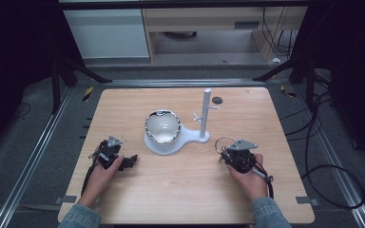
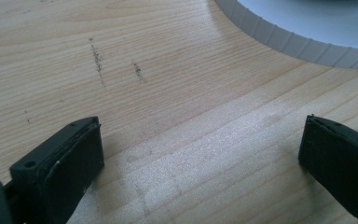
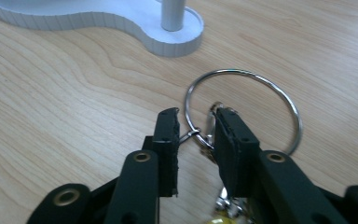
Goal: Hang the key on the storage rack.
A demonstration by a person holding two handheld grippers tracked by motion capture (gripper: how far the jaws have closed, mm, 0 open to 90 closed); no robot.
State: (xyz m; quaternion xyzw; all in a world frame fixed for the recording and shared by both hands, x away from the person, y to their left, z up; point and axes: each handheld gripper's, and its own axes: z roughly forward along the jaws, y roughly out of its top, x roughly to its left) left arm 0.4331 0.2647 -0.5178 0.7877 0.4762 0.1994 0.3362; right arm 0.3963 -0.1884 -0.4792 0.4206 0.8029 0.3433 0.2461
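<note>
A light wooden table (image 1: 138,190) carries a white stand base (image 1: 183,140) near its middle, with a white post (image 1: 205,111) rising from the base's right lobe. A metal ring (image 3: 242,109) lies on the wood near the base. Faint dark scuffs (image 2: 98,60) mark the surface.

A wooden table (image 1: 171,190) stands on a grey floor (image 1: 24,156). Its top has a few small dark marks (image 2: 98,60). Near the far edge of the table there is a round dark spot (image 1: 217,100). Black cables (image 1: 323,142) lie on the floor at the right. Behind the table stands a white cabinet (image 1: 107,33), and beside it a wooden desk (image 1: 218,21).
</note>
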